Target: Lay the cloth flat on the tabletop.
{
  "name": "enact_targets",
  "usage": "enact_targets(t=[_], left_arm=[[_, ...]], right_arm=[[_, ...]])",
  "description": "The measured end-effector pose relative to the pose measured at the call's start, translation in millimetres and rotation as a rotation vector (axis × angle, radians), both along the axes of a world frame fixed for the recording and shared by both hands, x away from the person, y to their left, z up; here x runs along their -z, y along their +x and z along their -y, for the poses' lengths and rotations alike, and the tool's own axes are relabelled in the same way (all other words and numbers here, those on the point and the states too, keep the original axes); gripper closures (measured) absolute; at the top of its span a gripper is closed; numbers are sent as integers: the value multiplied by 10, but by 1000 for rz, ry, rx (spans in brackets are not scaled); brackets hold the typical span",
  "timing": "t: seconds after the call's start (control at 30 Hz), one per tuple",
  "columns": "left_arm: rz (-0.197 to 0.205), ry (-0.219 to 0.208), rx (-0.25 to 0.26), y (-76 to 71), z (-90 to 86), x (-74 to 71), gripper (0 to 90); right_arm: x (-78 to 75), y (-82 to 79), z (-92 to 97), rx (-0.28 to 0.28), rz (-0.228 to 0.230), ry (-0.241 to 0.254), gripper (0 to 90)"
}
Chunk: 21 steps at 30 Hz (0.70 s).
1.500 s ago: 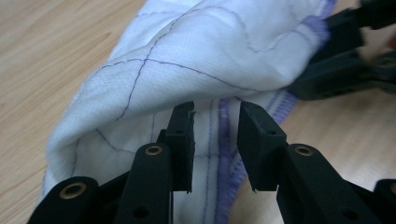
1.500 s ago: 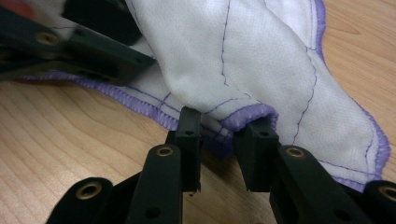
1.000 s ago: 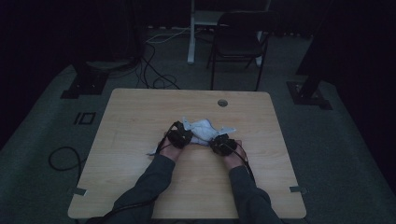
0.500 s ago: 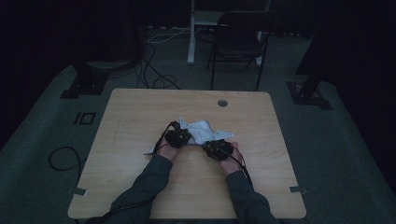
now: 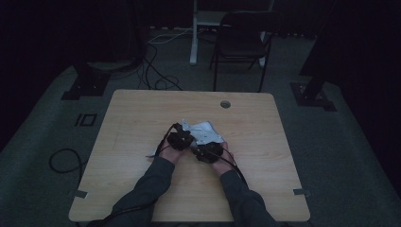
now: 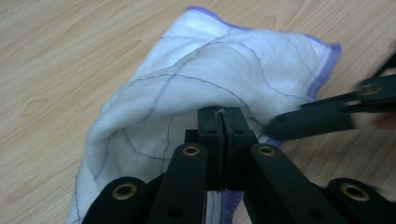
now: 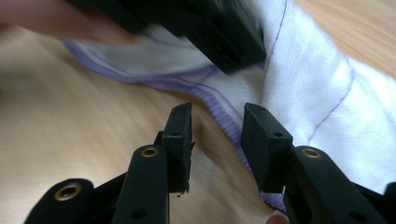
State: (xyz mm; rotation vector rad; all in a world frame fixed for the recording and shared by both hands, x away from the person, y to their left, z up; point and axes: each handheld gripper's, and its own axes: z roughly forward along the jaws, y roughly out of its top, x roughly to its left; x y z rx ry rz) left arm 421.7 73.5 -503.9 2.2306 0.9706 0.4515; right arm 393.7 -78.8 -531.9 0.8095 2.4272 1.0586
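Note:
A white cloth [image 5: 204,132] with purple stitching and a purple hem lies crumpled near the middle of the wooden table [image 5: 142,113]. My left gripper [image 6: 222,122] is shut on a fold of the cloth [image 6: 210,70], and it lifts that fold slightly. In the high view the left gripper [image 5: 180,140] sits at the cloth's near left side. My right gripper [image 7: 215,126] is open, with its jaws on either side of the purple hem [image 7: 219,114] of the cloth [image 7: 317,93]. From above, the right gripper [image 5: 208,151] is at the cloth's near edge, close beside the left one.
A round cable hole [image 5: 225,104] is in the table's far side. A dark chair [image 5: 243,38] and a white post [image 5: 194,33] stand beyond the table. Cables [image 5: 61,158] lie on the floor at the left. Both forearms [image 5: 151,184] reach in from the near edge.
Both grippers have drawn closer together and a little toward the near edge, and the cloth has bunched up between them.

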Motion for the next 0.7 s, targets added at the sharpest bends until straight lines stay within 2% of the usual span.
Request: enact_targets(t=[0.07,0.23,0.4,0.7], left_arm=[[-1,2,1,-6,-3,11,888],[-6,12,5,-2,-29,15,887],[14,-1,-10,-3,-71,-60,895],[54,-56,-94,49,-347,-255,896]], right_arm=[[51,42,-18,28,-5,-34,652],[84,111,43,65,-43,-25,708],[77,134,103,103,-64,-18,736],[78,116,269,153,-85,1,753]])
